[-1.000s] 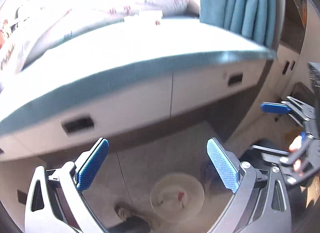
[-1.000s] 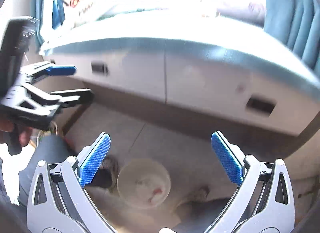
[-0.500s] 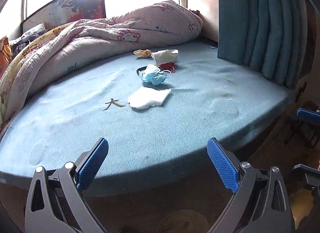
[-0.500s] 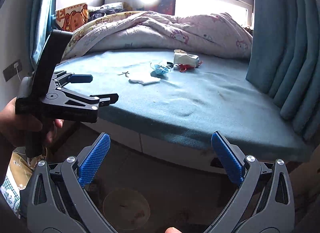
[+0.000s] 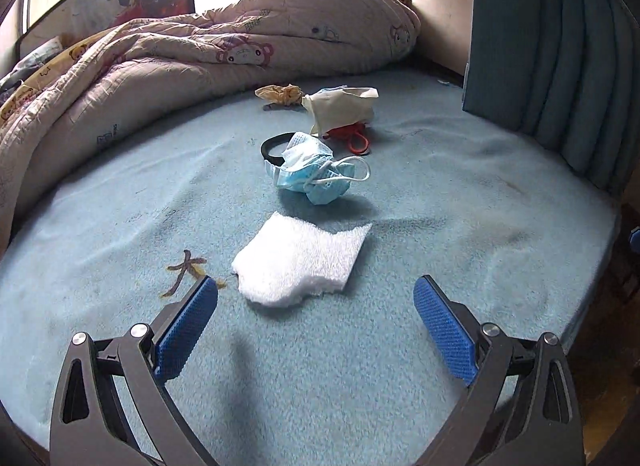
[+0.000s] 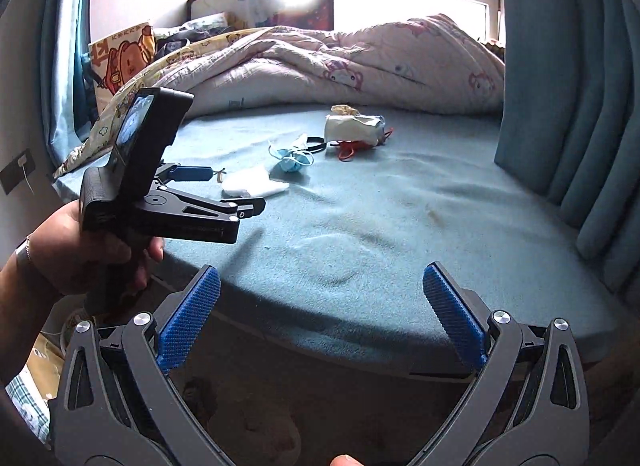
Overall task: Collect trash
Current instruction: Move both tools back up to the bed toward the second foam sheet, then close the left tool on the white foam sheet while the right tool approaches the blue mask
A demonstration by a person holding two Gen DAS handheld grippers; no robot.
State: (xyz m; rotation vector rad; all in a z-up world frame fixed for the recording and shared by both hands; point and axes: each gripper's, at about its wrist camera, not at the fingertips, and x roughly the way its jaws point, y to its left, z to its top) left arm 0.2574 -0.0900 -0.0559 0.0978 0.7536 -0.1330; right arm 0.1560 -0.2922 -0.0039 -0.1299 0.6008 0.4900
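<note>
On the blue bed cover (image 5: 460, 193), below the bunched quilt (image 5: 192, 61), trash lies clustered: white tissue pad (image 5: 300, 262) nearest, crumpled face mask (image 5: 316, 173) beyond. Left gripper (image 5: 316, 298) hovers just short of the pad, jaws wide apart, empty. Right gripper (image 6: 322, 290) hangs off the bed edge, likewise spread. Advice: lower straight, straddle the pad, avoid pinching cover fabric.

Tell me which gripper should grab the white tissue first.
Left. The left gripper hangs open just short of the white tissue, jaws roughly lined up with it. The right gripper is open too but back at the bed edge.
</note>
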